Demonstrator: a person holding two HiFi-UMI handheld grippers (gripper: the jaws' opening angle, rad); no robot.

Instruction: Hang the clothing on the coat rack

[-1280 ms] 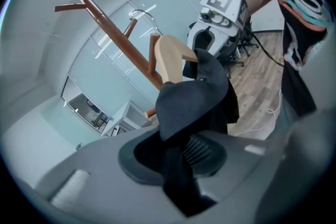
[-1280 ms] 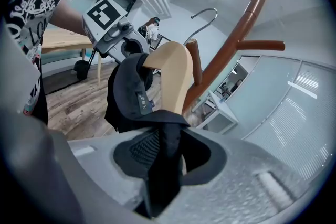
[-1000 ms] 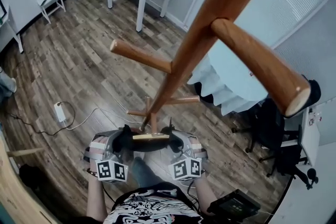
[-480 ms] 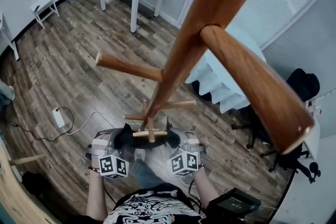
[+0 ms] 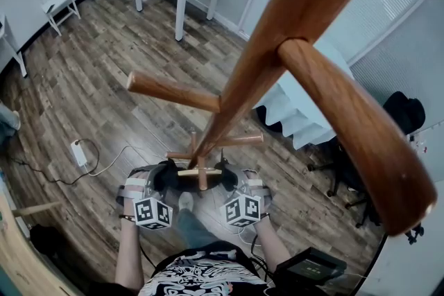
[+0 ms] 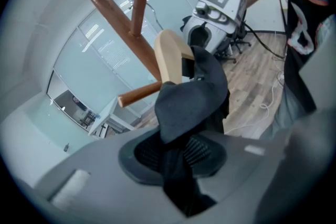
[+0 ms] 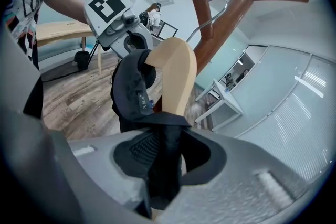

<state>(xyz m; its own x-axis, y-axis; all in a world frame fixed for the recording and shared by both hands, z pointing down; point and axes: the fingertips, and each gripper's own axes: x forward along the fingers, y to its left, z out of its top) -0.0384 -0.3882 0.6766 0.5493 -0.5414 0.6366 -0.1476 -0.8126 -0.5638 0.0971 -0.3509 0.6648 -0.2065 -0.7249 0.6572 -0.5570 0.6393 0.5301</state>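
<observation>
Left gripper (image 5: 164,181): the jaws are pinched on a fold of dark cloth at one end of the hanger, and ribbed black pads show on either side of the fabric in the left gripper view.
Right gripper (image 5: 229,181): the jaws are clamped on the other end, where cloth wraps the pale wood that runs down between them.
Clothing (image 6: 191,102): dark, soft, matte fabric, creased and bunched over the hanger's shoulders, with a small woven label (image 7: 140,98) near its collar. It is held up between the two grippers, close in front of the person and right by the rack's trunk.
Hanger (image 7: 176,73): smooth, light, unvarnished-looking wood, flat and gently arched. In the head view it lies crosswise between the grippers.
Hook (image 7: 217,12): thin bright metal wire, curved, just beside a rising peg. Whether it rests on that peg cannot be told.
Coat rack (image 5: 298,3): glossy reddish-brown wood, with a round trunk.
Pegs (image 5: 173,90): round dowels angled upward with blunt cut ends.
Floor (image 5: 90,80): grey-brown wood-grain planks.
</observation>
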